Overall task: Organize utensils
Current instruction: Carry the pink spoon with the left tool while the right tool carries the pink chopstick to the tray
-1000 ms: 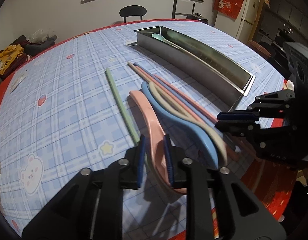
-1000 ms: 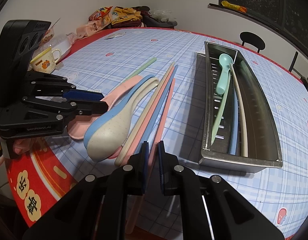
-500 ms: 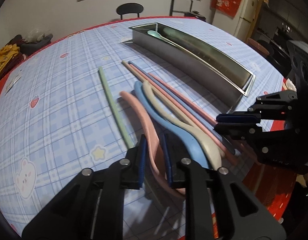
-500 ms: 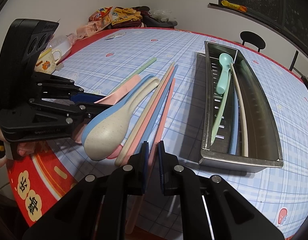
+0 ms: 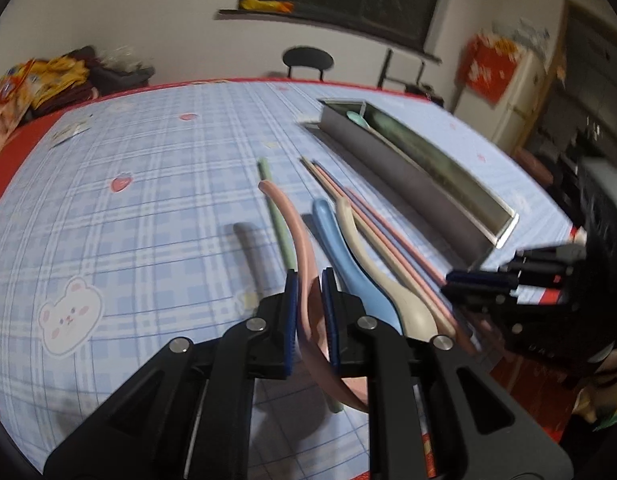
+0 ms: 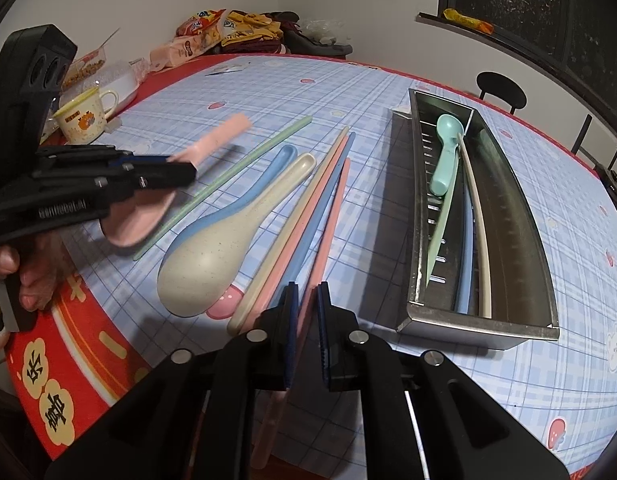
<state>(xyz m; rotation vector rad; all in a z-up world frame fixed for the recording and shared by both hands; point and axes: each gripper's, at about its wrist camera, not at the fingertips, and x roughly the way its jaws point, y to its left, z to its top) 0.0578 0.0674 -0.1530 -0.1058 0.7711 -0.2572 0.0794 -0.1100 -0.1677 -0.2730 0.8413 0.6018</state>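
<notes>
1. Round the desk (image 6: pixel 268 80) runs a blue checked cloth with a red border, a dark window behind it and snack bags heaped at the far edge.
2. Gripped in the left claw (image 5: pixel 310 312) is the pink spoon (image 5: pixel 304 264); the pads have just been closing on its handle and now pinch it.
3. Since a second ago that spoon has come off the cloth: its handle tip pokes up over the green chopstick (image 5: pixel 280 224), throwing a shadow on the desk, and the bowl hangs under the claw.
4. From the right side the same spoon shows blurred, so it looks to be on the move.
5. Just beside it lie the blue spoon (image 6: pixel 244 196) and the cream spoon (image 6: pixel 212 260), the cream one nested on the blue, both flat where they were.
6. Next come loose chopsticks in cream, pink and blue, side by side.
7. Clenched on one pink chopstick (image 6: pixel 328 236) is the right claw (image 6: pixel 306 312), which has not shifted; the stick's far end rests on the cloth.
8. Further right stands the steel tray (image 6: pixel 520 208), already holding a teal spoon (image 6: pixel 444 160) and several sticks.
9. My guess: the lift marks the start of carrying the pink spoon over to the tray, with two spoons and most sticks left to go.
10. A mug (image 6: pixel 84 116) and a black chair sit well clear.
</notes>
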